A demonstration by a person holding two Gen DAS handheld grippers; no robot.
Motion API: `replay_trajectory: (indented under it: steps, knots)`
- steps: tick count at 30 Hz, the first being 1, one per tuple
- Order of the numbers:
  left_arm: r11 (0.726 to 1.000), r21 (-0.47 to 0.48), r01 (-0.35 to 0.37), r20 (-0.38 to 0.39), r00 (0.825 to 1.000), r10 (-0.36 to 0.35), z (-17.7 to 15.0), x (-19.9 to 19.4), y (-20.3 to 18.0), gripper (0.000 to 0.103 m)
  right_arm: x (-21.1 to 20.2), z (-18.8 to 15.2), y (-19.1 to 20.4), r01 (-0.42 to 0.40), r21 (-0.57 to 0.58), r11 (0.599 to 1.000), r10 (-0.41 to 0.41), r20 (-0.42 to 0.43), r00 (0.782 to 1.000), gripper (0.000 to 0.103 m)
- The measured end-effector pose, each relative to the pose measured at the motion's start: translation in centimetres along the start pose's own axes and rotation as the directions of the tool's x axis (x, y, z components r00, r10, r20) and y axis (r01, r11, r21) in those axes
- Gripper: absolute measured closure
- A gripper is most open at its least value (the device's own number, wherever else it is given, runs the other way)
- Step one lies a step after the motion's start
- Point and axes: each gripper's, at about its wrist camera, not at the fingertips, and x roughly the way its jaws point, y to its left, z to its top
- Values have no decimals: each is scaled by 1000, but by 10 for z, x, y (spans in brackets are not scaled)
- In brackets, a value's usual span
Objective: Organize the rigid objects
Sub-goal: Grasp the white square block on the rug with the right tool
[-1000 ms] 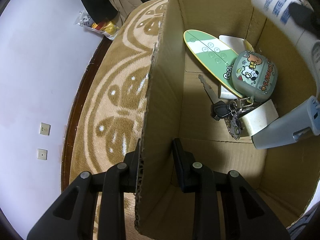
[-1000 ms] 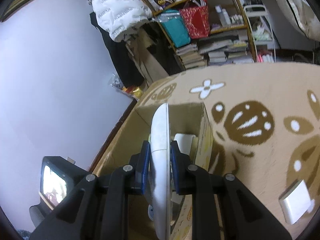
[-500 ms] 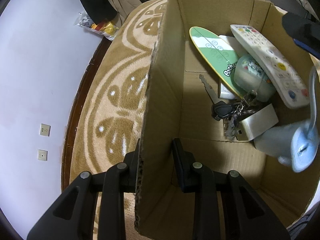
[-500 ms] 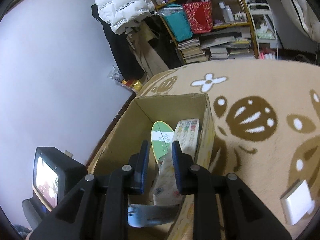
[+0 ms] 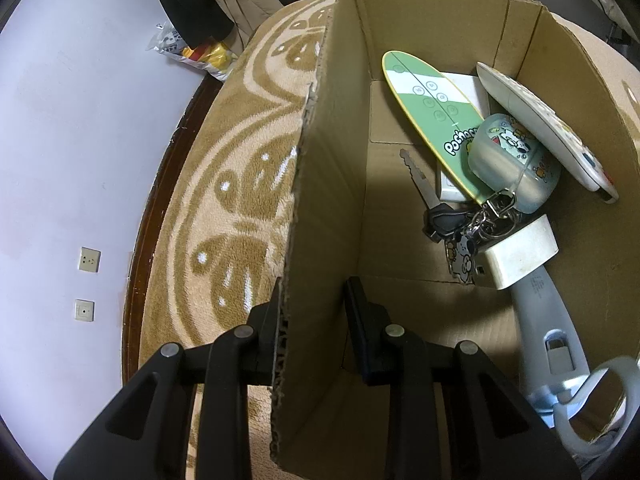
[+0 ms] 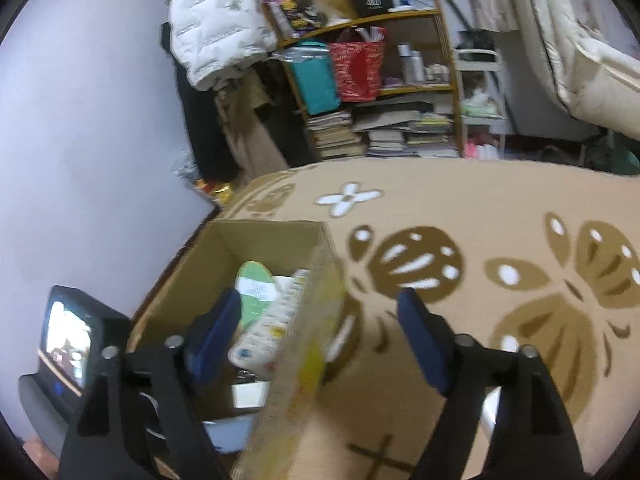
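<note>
My left gripper is shut on the near left wall of the open cardboard box. Inside the box lie a green mini skateboard, a grey-green cartoon case, a bunch of keys, a white charger block, a pale handled device and the white remote. The remote leans against the right wall. My right gripper hovers over the box's right wall. Its jaws are opening and grip nothing. The remote rests below them, beside the skateboard.
The box stands on a tan patterned carpet close to a pale wall with sockets. Beyond the carpet are a cluttered shelf with books and bags and a hanging white jacket. A small lit screen shows at lower left.
The right gripper let go of the white remote, which dropped into the box against its right wall. Its jaws then spread wide and drew back. The left gripper stayed put.
</note>
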Motion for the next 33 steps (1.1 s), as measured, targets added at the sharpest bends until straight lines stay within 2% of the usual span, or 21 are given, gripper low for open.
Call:
replay_trajectory:
  steps: [10,13,19,24,26,33]
  knots:
    - [1000,1,-1,0,1000,1,0,0,0,76,3,-25,-70,131,194,972,-117,-80,990,14]
    - [1000,1,0,0,1000,0,0,0,0,76,4,-30,-88,181,209,961,-160,-113,981,14]
    - [1000,1,0,0,1000,0,0,0,0,76,11,-41,-117,240,247,939,-192,-202,960,14]
    - [1000,0,0,0,1000,0,0,0,0,76,14,-55,-127,278,271,922,-205,-267,942,14]
    - [1000,0,0,0,1000,0,0,0,0,76,12,-59,-126,315,248,916,-244,-277,929,14]
    - [1000,0,0,0,1000,0,0,0,0,75,14,-66,-130,359,226,906,-282,-312,907,14]
